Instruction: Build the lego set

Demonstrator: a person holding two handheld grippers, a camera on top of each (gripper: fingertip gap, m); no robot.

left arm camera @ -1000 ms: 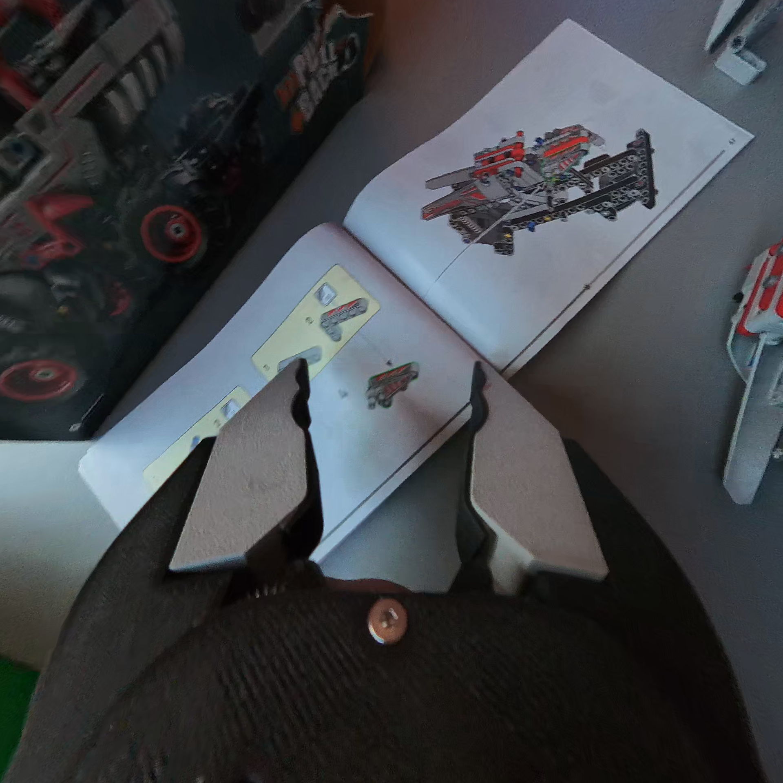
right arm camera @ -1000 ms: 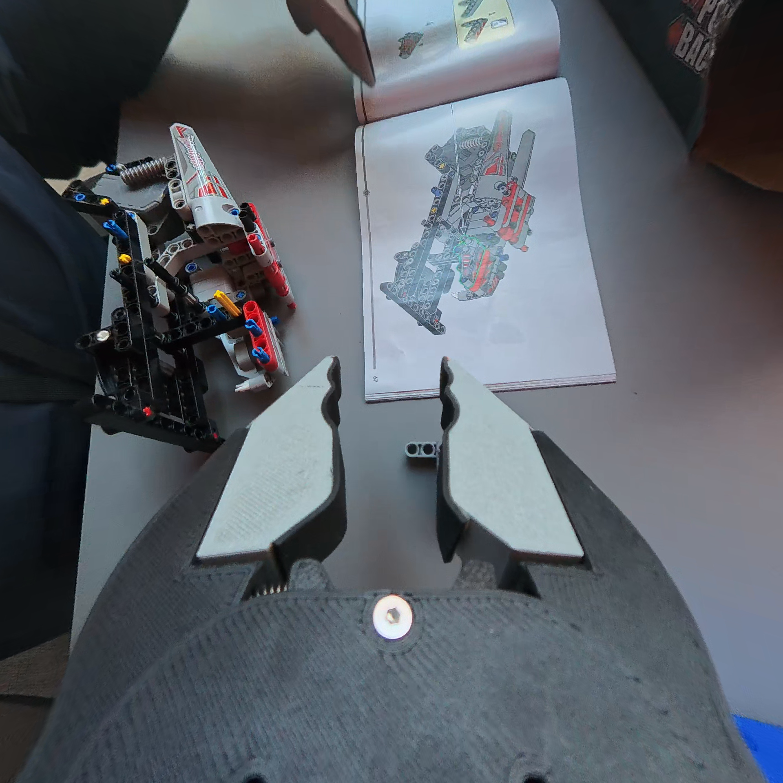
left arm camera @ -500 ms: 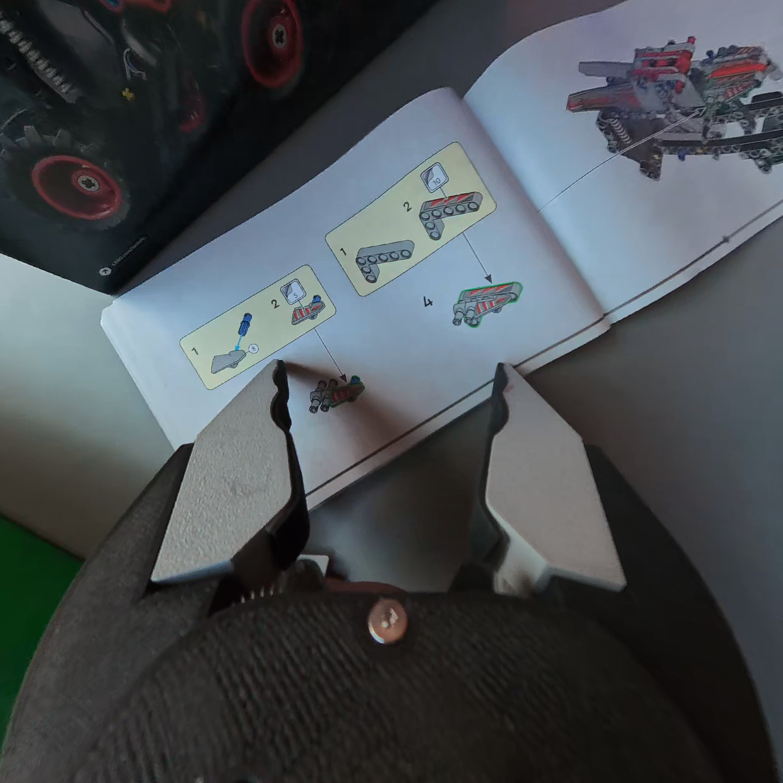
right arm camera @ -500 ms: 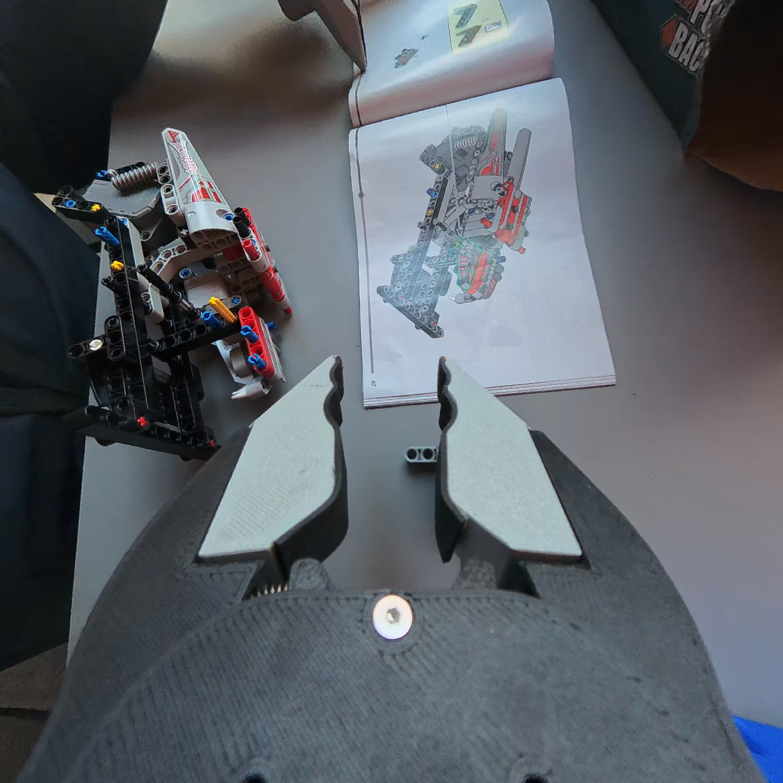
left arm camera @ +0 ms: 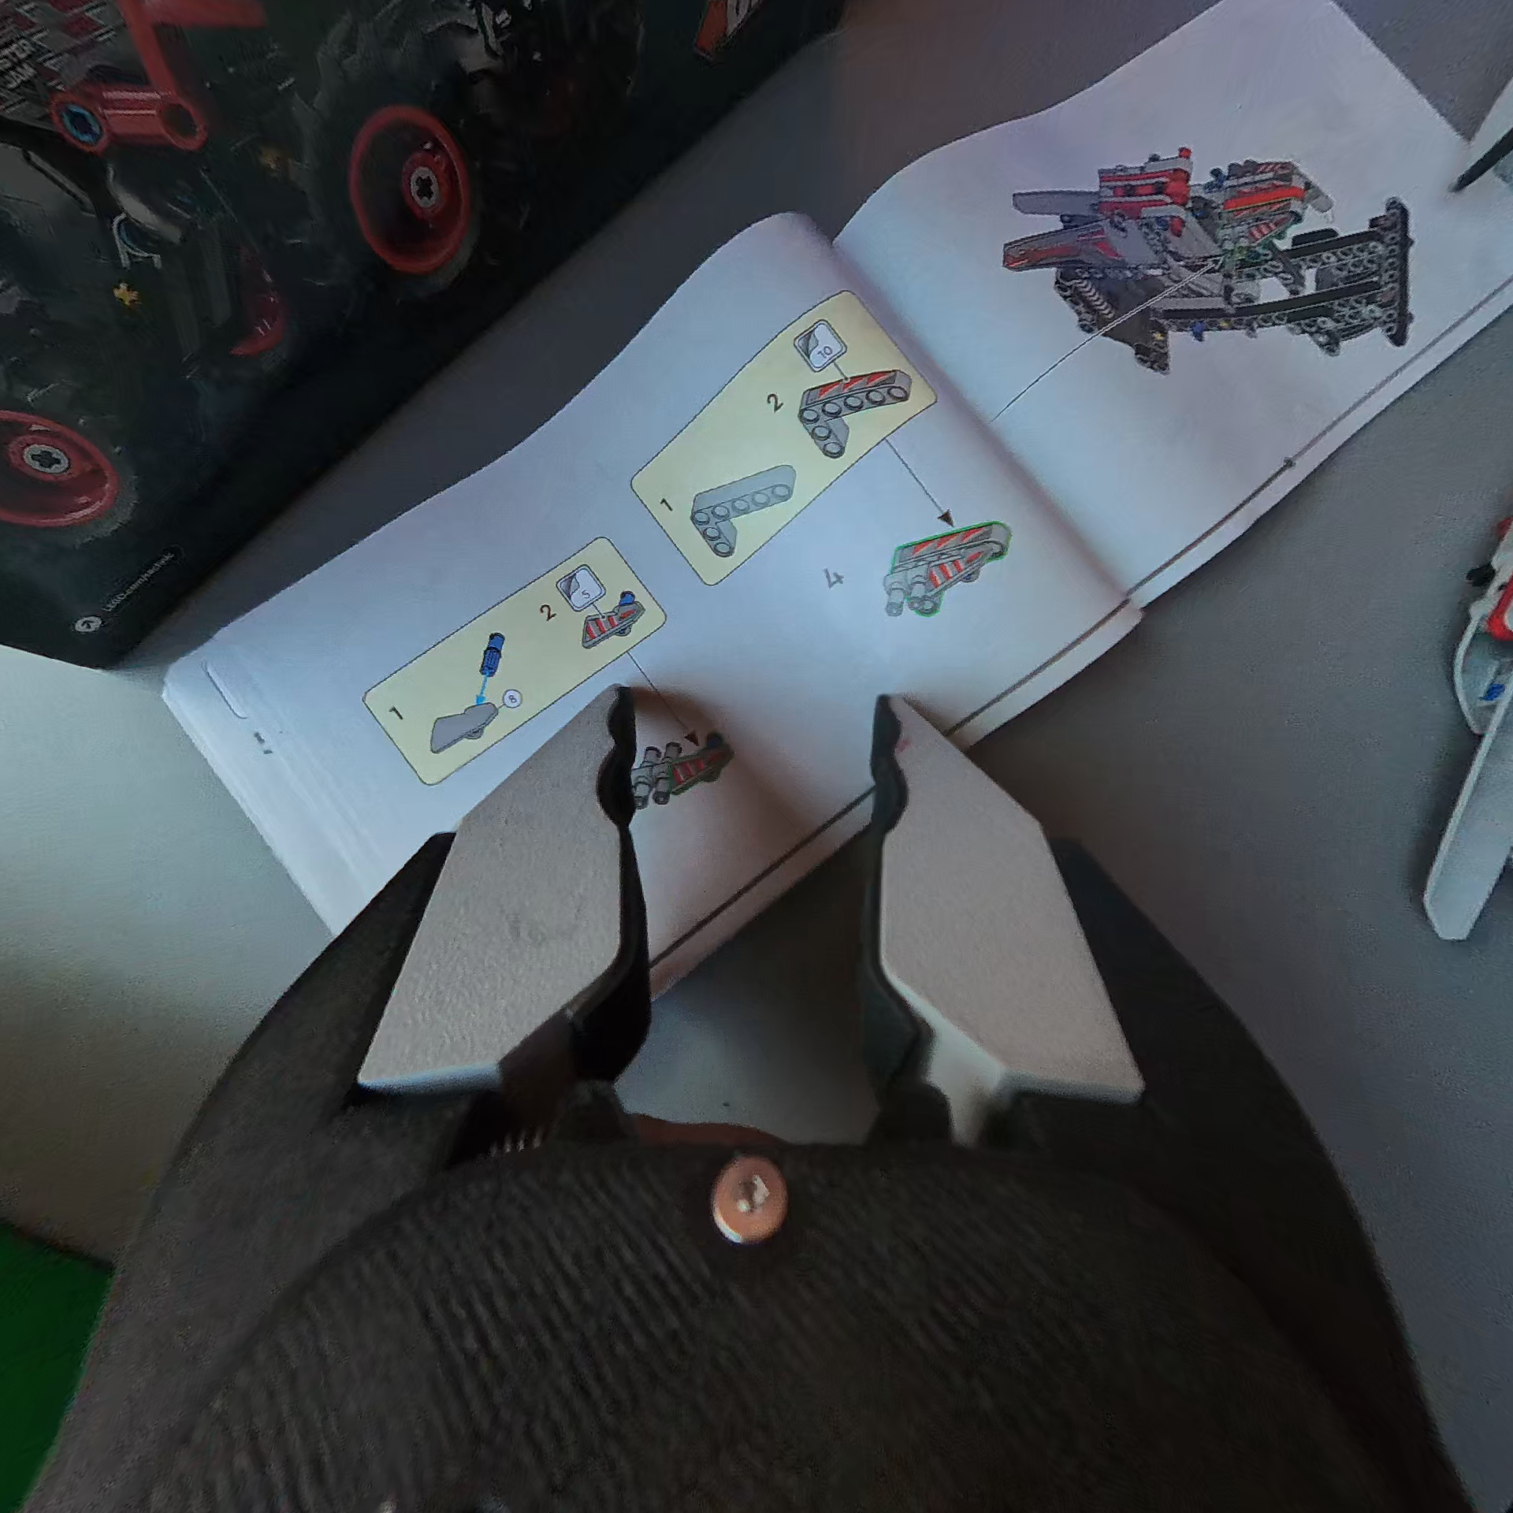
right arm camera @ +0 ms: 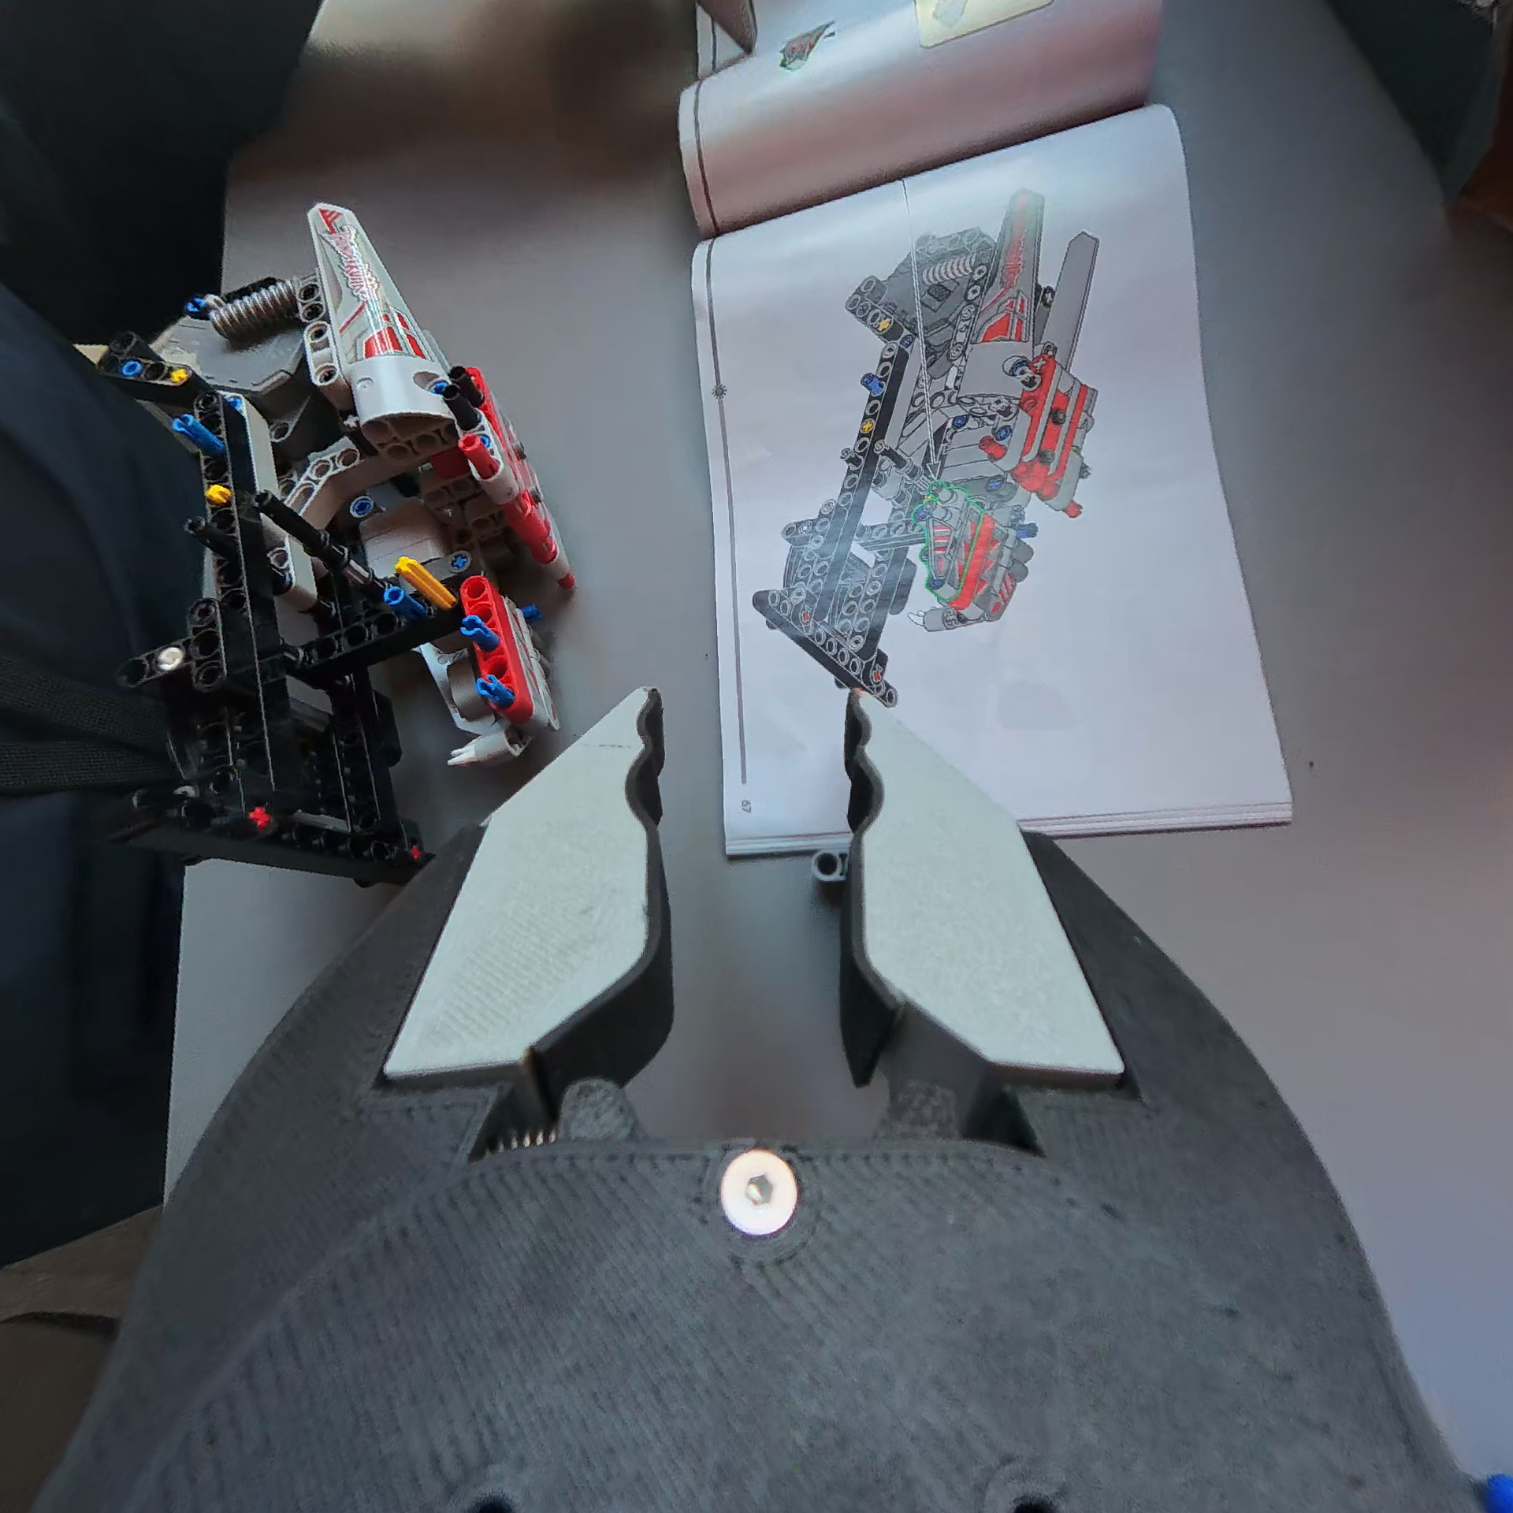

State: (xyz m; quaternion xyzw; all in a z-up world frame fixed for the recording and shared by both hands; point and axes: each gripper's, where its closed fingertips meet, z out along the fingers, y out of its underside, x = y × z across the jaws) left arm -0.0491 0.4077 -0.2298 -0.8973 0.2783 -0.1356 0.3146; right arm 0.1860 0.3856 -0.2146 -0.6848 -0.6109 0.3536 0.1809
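The partly built lego model [right arm camera: 327,557], black frame with red, white and grey parts, lies on the grey table at the left of the right wrist view; its white edge shows in the left wrist view [left arm camera: 1474,819]. The open instruction booklet [right arm camera: 1023,491] lies to its right and also shows in the left wrist view [left arm camera: 737,508]. My right gripper [right arm camera: 749,720] is open and empty above the booklet's near edge. A small grey connector piece [right arm camera: 828,864] lies just beside its right finger. My left gripper [left arm camera: 749,729] is open and empty over the booklet's left page.
The dark lego box [left arm camera: 246,246] with red wheels printed on it stands at the upper left of the left wrist view. A person's dark clothing [right arm camera: 74,573] is beside the model. The other gripper's finger [right arm camera: 729,12] shows at the top edge of the right wrist view.
The left gripper has swept over the booklet's left page, first left, then back right. The right gripper has come lower and nearer the booklet and model, which now look larger. Both stay open.
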